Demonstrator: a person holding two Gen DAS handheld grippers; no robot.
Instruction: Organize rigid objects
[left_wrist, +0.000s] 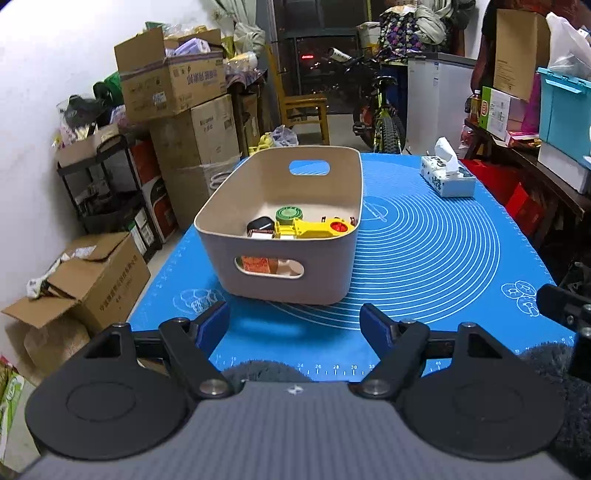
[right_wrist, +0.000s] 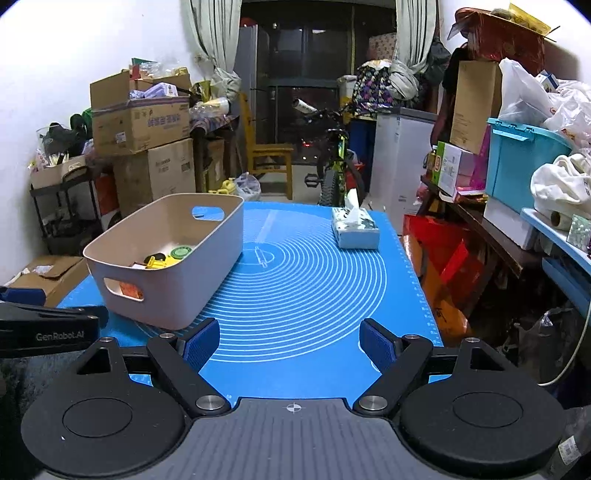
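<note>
Both grippers, left gripper (left_wrist: 294, 322) and right gripper (right_wrist: 289, 339), stand wide open and hold nothing at the bottom of their frames. We judge the sorting nearly done: one beige bin (left_wrist: 334, 275) at centre holds one green lid (left_wrist: 289, 213), one yellow toy (left_wrist: 314, 228) and one dark piece (left_wrist: 260, 224). One tissue box (right_wrist: 355, 228) remains on the blue mat (right_wrist: 314, 288), upper right; next we'd check for anything loose.

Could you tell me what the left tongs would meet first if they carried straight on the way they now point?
Most likely the near wall of the beige bin, directly ahead of the open left tongs; since they tilt downward, the blue mat might come first.
</note>
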